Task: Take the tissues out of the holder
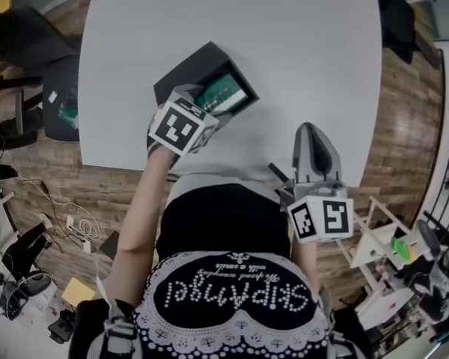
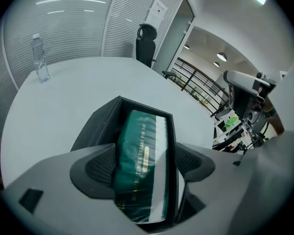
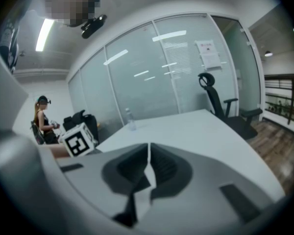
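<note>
White table (image 1: 299, 43), centre-left: a black holder (image 1: 188, 72) holds the green tissue pack (image 2: 137, 146), its long axis pointing away from the nearer left gripper (image 2: 146, 165), whose jaws are spread either side of it. The right gripper (image 1: 314, 144), lower right, is clenched and empty. The pack reads "TENDER DREAMS FOR YOU".

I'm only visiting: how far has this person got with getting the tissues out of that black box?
Nothing is out yet: the green tissue pack lies inside the black holder on the table. In hand: the left gripper is down at the holder, jaws apart on either side of the pack. The right gripper is shut and empty, near the table edge. Left to do: grip the pack and lift it clear.
</note>
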Action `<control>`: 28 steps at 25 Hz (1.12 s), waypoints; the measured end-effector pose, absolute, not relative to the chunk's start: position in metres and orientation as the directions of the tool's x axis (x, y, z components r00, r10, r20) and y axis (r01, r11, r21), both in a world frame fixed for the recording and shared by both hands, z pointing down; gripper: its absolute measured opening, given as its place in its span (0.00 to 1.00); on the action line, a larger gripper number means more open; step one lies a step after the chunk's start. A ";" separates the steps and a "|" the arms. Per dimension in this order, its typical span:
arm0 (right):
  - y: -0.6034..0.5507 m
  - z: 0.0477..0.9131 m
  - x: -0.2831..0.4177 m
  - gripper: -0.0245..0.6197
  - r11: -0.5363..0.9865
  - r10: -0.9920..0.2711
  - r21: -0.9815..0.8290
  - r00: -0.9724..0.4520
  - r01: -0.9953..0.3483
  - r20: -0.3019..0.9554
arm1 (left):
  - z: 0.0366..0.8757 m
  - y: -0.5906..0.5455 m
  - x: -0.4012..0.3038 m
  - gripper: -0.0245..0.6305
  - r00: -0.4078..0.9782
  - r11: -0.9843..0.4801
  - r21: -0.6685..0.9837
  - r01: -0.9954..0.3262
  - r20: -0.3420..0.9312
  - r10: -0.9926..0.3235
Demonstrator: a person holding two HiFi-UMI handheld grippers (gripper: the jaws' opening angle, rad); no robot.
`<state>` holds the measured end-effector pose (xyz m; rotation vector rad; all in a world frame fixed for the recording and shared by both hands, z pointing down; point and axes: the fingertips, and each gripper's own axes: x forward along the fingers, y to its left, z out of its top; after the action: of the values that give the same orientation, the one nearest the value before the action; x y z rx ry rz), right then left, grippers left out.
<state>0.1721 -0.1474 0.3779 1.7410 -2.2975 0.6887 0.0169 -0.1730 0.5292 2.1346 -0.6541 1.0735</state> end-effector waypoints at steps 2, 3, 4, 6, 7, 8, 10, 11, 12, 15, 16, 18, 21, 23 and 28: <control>-0.147 0.378 0.173 0.09 0.205 -0.862 -0.254 -0.297 -0.945 0.410 | 0.529 -0.173 0.018 0.60 0.539 -0.666 0.321 -0.674 0.830 -0.146; -0.147 0.377 0.173 0.09 0.204 -0.863 -0.256 -0.297 -0.945 0.410 | 0.528 -0.173 0.019 0.61 0.538 -0.669 0.316 -0.672 0.829 -0.150; -0.147 0.377 0.173 0.09 0.203 -0.863 -0.260 -0.298 -0.944 0.409 | 0.528 -0.173 0.019 0.61 0.538 -0.675 0.310 -0.670 0.829 -0.152; -0.147 0.376 0.173 0.09 0.201 -0.863 -0.267 -0.300 -0.942 0.407 | 0.528 -0.173 0.021 0.61 0.542 -0.679 0.315 -0.662 0.828 -0.145; -0.148 0.376 0.172 0.09 0.201 -0.863 -0.268 -0.300 -0.942 0.407 | 0.529 -0.173 0.021 0.61 0.548 -0.675 0.329 -0.660 0.825 -0.135; -0.147 0.376 0.172 0.09 0.202 -0.863 -0.267 -0.300 -0.942 0.407 | 0.530 -0.173 0.021 0.61 0.556 -0.669 0.345 -0.658 0.822 -0.124; -0.147 0.375 0.171 0.09 0.202 -0.862 -0.267 -0.300 -0.942 0.407 | 0.530 -0.173 0.021 0.61 0.569 -0.661 0.371 -0.652 0.815 -0.105; -0.146 0.375 0.171 0.09 0.201 -0.863 -0.267 -0.300 -0.943 0.408 | 0.530 -0.173 0.021 0.61 0.572 -0.660 0.376 -0.651 0.814 -0.100; -0.145 0.375 0.171 0.09 0.200 -0.863 -0.266 -0.298 -0.943 0.408 | 0.530 -0.173 0.021 0.61 0.570 -0.660 0.373 -0.652 0.815 -0.102; -0.144 0.376 0.173 0.09 0.192 -0.865 -0.268 -0.292 -0.944 0.409 | 0.534 -0.177 0.017 0.56 0.540 -0.667 0.331 -0.668 0.832 -0.128; -0.144 0.375 0.173 0.09 0.190 -0.865 -0.268 -0.290 -0.944 0.409 | 0.535 -0.177 0.017 0.56 0.534 -0.668 0.323 -0.670 0.835 -0.131; -0.144 0.375 0.173 0.09 0.188 -0.865 -0.269 -0.289 -0.945 0.410 | 0.536 -0.177 0.016 0.56 0.526 -0.671 0.314 -0.672 0.840 -0.134; -0.144 0.375 0.172 0.09 0.187 -0.865 -0.268 -0.288 -0.945 0.412 | 0.537 -0.176 0.017 0.56 0.507 -0.674 0.287 -0.680 0.849 -0.150; -0.145 0.376 0.170 0.09 0.187 -0.863 -0.269 -0.289 -0.945 0.414 | 0.538 -0.177 0.016 0.56 0.500 -0.675 0.272 -0.686 0.850 -0.165; -0.144 0.374 0.167 0.09 0.189 -0.864 -0.271 -0.291 -0.944 0.412 | 0.537 -0.177 0.016 0.55 0.500 -0.688 0.242 -0.685 0.843 -0.201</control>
<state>0.1670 -0.1445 0.3743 1.7595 -2.2882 0.7189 0.0164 -0.1771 0.5374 2.1813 -0.7236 1.1227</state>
